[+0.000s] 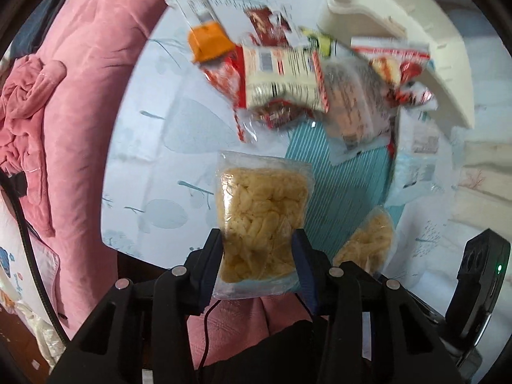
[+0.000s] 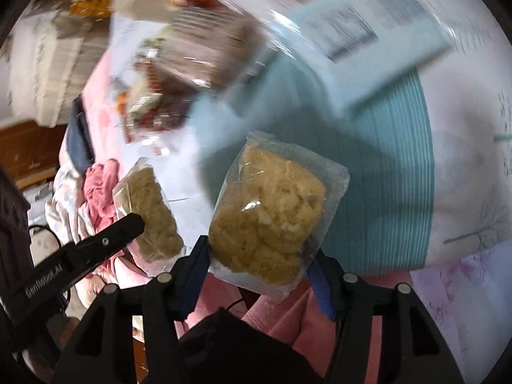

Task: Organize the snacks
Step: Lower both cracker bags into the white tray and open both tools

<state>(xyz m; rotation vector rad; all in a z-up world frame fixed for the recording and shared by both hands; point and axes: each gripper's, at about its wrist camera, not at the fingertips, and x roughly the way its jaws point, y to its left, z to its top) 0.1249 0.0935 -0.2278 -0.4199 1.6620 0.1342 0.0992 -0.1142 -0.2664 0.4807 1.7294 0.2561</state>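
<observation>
My left gripper [image 1: 258, 246] is shut on a clear bag of yellow snack pieces [image 1: 260, 214] and holds it above the table edge. My right gripper [image 2: 260, 257] is shut on a second clear bag of yellow snack pieces [image 2: 272, 211]. Each held bag shows in the other view: the right one low right in the left wrist view [image 1: 368, 240], the left one at the left in the right wrist view [image 2: 150, 211]. A pile of snack packets [image 1: 281, 73] lies further back on the table, red, white and orange among them. It is blurred in the right wrist view [image 2: 179, 64].
A round table with a pale blue patterned cloth [image 1: 153, 166] carries a teal striped mat [image 1: 339, 185]. A white plastic basket [image 1: 400, 25] stands at the far right. A pink quilt [image 1: 73, 96] lies left of the table and below both grippers.
</observation>
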